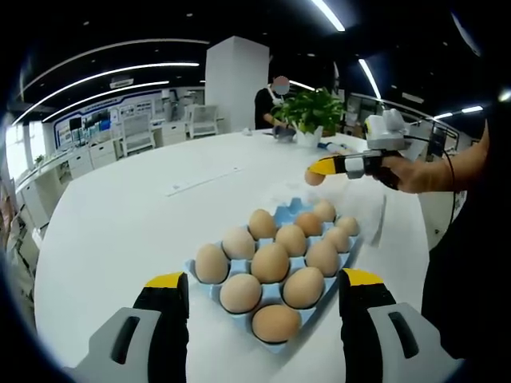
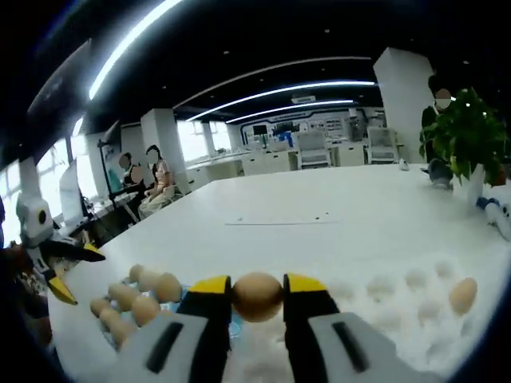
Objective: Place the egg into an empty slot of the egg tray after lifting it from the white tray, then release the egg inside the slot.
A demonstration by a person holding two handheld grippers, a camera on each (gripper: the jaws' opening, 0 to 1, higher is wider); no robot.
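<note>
A blue egg tray [image 1: 285, 212] lies on the white table, and brown eggs [image 1: 271, 262] fill most of its slots. My left gripper [image 1: 264, 279] stands open at the tray's near end, a jaw on each side. Beyond the tray's far end my right gripper [image 1: 326, 167] hangs above the table, shut on a brown egg [image 1: 314, 177]. In the right gripper view that egg [image 2: 257, 296] sits between the yellow jaw tips of the right gripper [image 2: 257, 286]. The white tray [image 2: 399, 287] lies to the right with one egg [image 2: 462, 294] in it. The tray's eggs [image 2: 144, 307] show lower left.
A potted plant [image 1: 307, 112] stands at the table's far side, with a person behind it. The hand [image 1: 423, 171] on the right gripper comes in from the right. My left gripper [image 2: 73, 271] shows open at the far left. Seated people [image 2: 152, 179] are in the background.
</note>
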